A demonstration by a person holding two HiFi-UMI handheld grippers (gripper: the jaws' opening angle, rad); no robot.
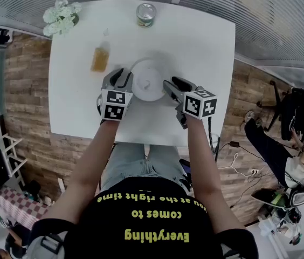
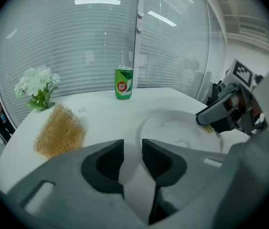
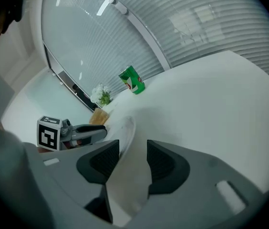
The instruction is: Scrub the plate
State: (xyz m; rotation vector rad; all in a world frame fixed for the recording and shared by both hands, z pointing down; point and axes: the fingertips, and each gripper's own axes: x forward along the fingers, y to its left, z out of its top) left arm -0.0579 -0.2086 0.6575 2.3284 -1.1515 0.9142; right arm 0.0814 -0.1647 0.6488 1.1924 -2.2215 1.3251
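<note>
A white plate (image 1: 147, 80) lies flat in the middle of the white table (image 1: 76, 107). My left gripper (image 1: 121, 79) rests at the plate's left rim and my right gripper (image 1: 171, 85) at its right rim, both pointing down toward it. In the left gripper view the left gripper (image 2: 132, 149) stands open over bare table, with the plate (image 2: 182, 132) just right of it. In the right gripper view the right gripper (image 3: 133, 149) is open, and the plate's rim (image 3: 125, 128) lies by its left jaw. Neither holds anything. A golden scrubbing pad (image 1: 99, 59) lies left of the plate.
A green can (image 1: 146, 14) stands at the table's far edge. White flowers (image 1: 60, 15) sit at the far left corner. A small scrap (image 2: 82, 110) lies behind the pad (image 2: 59, 130). Wood floor, cables and a seated person (image 1: 303, 161) are to the right.
</note>
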